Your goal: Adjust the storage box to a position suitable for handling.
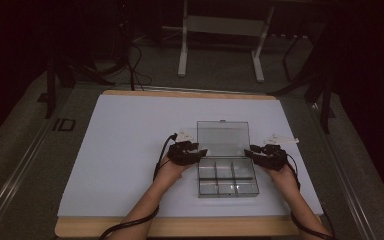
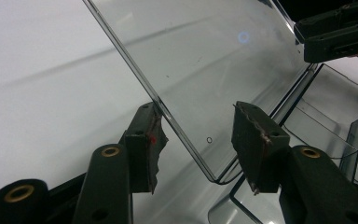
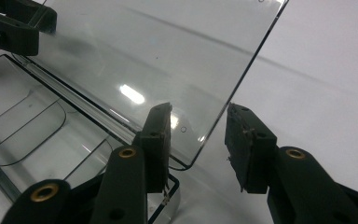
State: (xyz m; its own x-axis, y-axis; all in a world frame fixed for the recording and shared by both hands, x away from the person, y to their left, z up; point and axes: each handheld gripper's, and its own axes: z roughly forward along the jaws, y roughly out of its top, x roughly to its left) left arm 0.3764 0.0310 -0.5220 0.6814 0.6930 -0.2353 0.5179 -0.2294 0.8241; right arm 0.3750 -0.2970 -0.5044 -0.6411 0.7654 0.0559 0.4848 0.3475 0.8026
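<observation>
Clear plastic box (image 1: pixel 227 177) sits mid-table on smooth white sheet (image 1: pixel 125 150); base split by thin walls into six square bins. Flat see-through lid (image 1: pixel 223 137) raised open behind, rounded corners. Your left gripper (image 1: pixel 201 151) straddles lid's left edge near hinge, black jaws spread, worn pads (image 2: pixel 151 140) not clamping. Your right gripper (image 1: pixel 248 151) mirrors at right edge, jaws likewise apart either side of lid corner.

dim overhead view, glare close-up
</observation>
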